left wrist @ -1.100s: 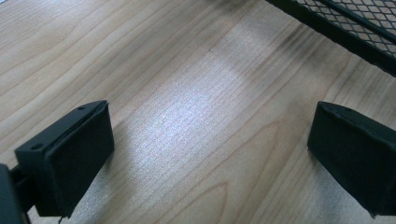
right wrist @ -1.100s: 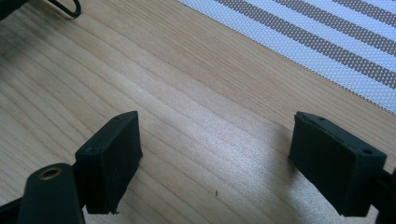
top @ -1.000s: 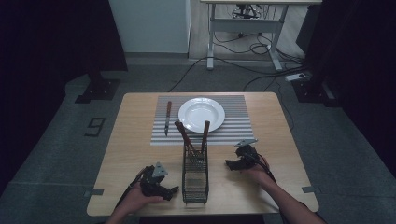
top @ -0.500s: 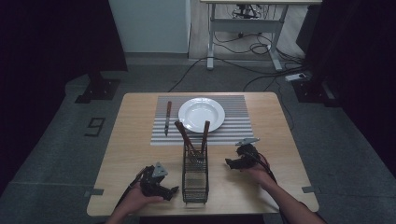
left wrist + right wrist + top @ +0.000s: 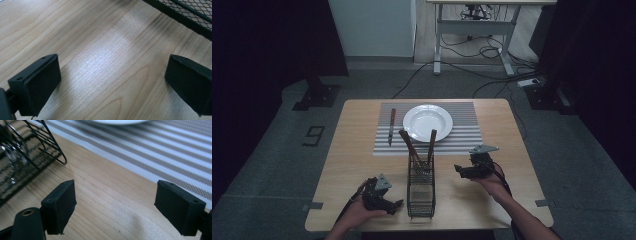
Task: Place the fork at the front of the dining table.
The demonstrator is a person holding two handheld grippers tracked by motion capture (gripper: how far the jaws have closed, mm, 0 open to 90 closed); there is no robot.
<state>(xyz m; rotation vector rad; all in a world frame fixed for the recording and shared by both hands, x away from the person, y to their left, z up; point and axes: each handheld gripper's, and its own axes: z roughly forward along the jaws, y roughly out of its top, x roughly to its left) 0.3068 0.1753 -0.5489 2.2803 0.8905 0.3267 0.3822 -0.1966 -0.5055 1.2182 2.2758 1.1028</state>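
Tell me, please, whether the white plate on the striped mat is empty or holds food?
Empty: the white plate shows a bare surface, resting on the striped mat.

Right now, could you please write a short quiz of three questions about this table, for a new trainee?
1. True or false: the knife lies on the striped placemat, left of the white plate.
2. The two brown handles stick up from which thing: A) the plate, B) the black wire basket, C) the floor?
3. Fill in: in its own view, the left tool has its jaws ____ over bare wood.

Key
1. True.
2. B. The basket stands between the left tool and the right tool.
3. Open; nothing is between them.
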